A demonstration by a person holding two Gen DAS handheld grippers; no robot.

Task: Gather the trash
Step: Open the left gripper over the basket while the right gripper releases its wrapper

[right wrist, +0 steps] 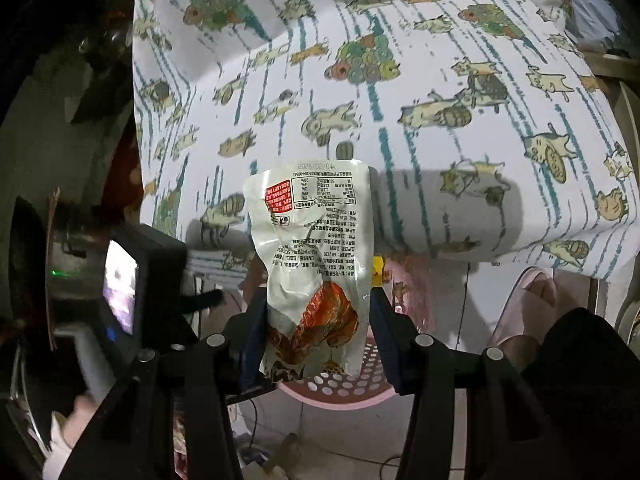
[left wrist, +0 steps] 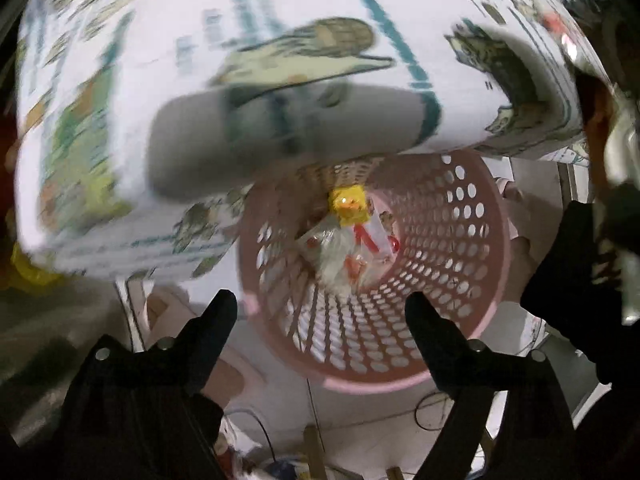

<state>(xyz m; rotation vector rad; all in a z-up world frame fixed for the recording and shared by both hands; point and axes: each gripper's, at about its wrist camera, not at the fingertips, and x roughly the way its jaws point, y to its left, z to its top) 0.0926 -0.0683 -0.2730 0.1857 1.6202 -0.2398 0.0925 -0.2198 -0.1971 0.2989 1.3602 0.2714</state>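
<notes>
A pink perforated basket (left wrist: 460, 240) stands on the floor beside the table; I look straight down into it in the left wrist view. At its bottom lie a yellow wrapper (left wrist: 349, 208) and clear and white wrappers (left wrist: 348, 252). My left gripper (left wrist: 320, 308) hangs open over the basket's near rim, with nothing between its fingers. In the right wrist view my right gripper (right wrist: 318, 308) is shut on a white snack packet (right wrist: 312, 248) with printed text and a picture of roast meat, held upright above the basket (right wrist: 340, 392).
A tablecloth (right wrist: 360, 80) with cats and teal stripes covers the table above the basket. The other gripper's camera body (right wrist: 132, 288) sits at the left of the right wrist view. A foot in a pink slipper (right wrist: 524, 308) stands beside the basket. Cables (left wrist: 432, 408) lie on the floor.
</notes>
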